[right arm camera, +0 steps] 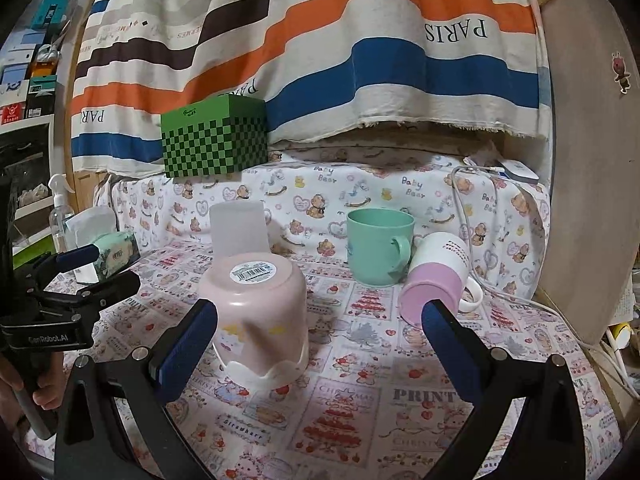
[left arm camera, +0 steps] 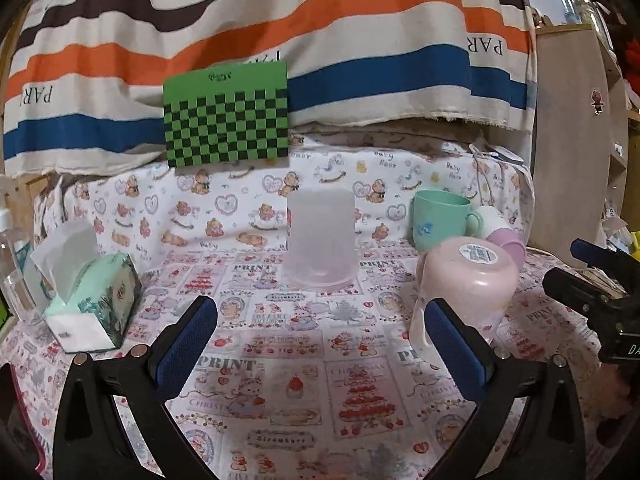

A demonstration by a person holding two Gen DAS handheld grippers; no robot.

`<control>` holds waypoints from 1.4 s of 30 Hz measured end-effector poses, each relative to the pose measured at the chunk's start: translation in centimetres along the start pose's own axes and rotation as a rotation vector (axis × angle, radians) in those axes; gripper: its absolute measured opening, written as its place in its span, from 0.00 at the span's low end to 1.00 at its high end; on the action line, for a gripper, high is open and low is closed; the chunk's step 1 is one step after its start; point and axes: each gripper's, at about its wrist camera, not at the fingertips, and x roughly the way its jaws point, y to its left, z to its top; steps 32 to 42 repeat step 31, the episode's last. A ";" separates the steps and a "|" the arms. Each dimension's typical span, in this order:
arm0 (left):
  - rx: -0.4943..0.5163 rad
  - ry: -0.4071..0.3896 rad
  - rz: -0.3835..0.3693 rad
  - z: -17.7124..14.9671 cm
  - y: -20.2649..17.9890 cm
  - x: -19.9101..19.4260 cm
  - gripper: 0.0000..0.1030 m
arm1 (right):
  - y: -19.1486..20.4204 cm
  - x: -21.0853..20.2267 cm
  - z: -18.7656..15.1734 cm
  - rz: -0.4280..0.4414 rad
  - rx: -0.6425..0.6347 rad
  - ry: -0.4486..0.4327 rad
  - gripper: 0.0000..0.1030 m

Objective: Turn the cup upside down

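A pink cup (right arm camera: 256,312) stands upside down on the printed tablecloth, its base with a barcode sticker facing up; it also shows in the left wrist view (left arm camera: 468,280). My right gripper (right arm camera: 320,336) is open and empty, with the pink cup just ahead between its fingers and to the left. My left gripper (left arm camera: 320,332) is open and empty, the pink cup just beyond its right finger. A frosted clear cup (left arm camera: 321,240) stands upside down behind. A green mug (right arm camera: 378,246) stands upright. A pink-and-white cup (right arm camera: 434,280) lies on its side.
A tissue box (left arm camera: 90,304) sits at the left, with a spray bottle (right arm camera: 60,216) behind it. A green checkered box (left arm camera: 226,114) rests on the raised ledge at the back under a striped cloth. A white cable (right arm camera: 472,224) runs at the right by a wooden panel (right arm camera: 592,160).
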 end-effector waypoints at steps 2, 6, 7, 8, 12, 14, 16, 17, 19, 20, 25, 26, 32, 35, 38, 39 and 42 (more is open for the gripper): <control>-0.010 0.009 0.019 0.0 0.2 0.2 1.00 | 0.0 0.0 0.0 -0.001 -0.001 -0.001 1.00; -0.019 0.012 0.024 -0.1 0.4 0.3 1.00 | -0.1 0.0 0.0 -0.003 0.000 0.000 1.00; -0.018 0.013 0.023 -0.1 0.4 0.3 1.00 | -0.1 0.0 0.1 -0.004 0.001 0.000 1.00; -0.016 0.013 0.023 -0.1 0.3 0.3 1.00 | -0.1 0.1 0.1 -0.007 0.002 0.001 1.00; -0.005 0.008 0.023 -0.1 0.1 0.2 1.00 | -0.3 0.2 0.1 -0.020 0.008 0.009 1.00; 0.000 0.008 0.023 -0.1 0.0 0.2 1.00 | -0.4 0.3 0.1 -0.030 0.012 0.015 1.00; 0.000 0.007 0.024 -0.1 0.0 0.2 1.00 | -0.4 0.4 0.1 -0.036 0.013 0.016 1.00; -0.001 0.007 0.023 -0.1 0.0 0.2 1.00 | -0.4 0.4 0.1 -0.036 0.012 0.017 1.00; 0.000 0.008 0.024 -0.1 0.0 0.2 1.00 | -0.3 0.4 0.1 -0.042 0.011 0.016 1.00; 0.000 0.008 0.023 -0.1 0.0 0.2 1.00 | -0.4 0.4 0.1 -0.044 0.009 0.016 1.00; 0.001 0.007 0.022 -0.1 0.0 0.2 1.00 | -0.3 0.4 0.1 -0.044 0.008 0.016 1.00; 0.003 0.006 0.022 -0.1 0.0 0.2 1.00 | -0.3 0.4 0.1 -0.045 0.008 0.016 1.00; 0.002 0.008 0.023 -0.1 0.1 0.3 1.00 | -0.3 0.4 0.1 -0.044 0.007 0.017 1.00; 0.002 0.008 0.023 -0.1 0.1 0.3 1.00 | -0.3 0.4 0.1 -0.044 0.007 0.017 1.00; 0.002 0.008 0.023 -0.1 0.1 0.3 1.00 | -0.3 0.4 0.1 -0.044 0.007 0.017 1.00; 0.002 0.008 0.023 -0.1 0.1 0.3 1.00 | -0.3 0.4 0.1 -0.044 0.007 0.017 1.00; 0.002 0.008 0.023 -0.1 0.1 0.3 1.00 | -0.3 0.4 0.1 -0.044 0.007 0.017 1.00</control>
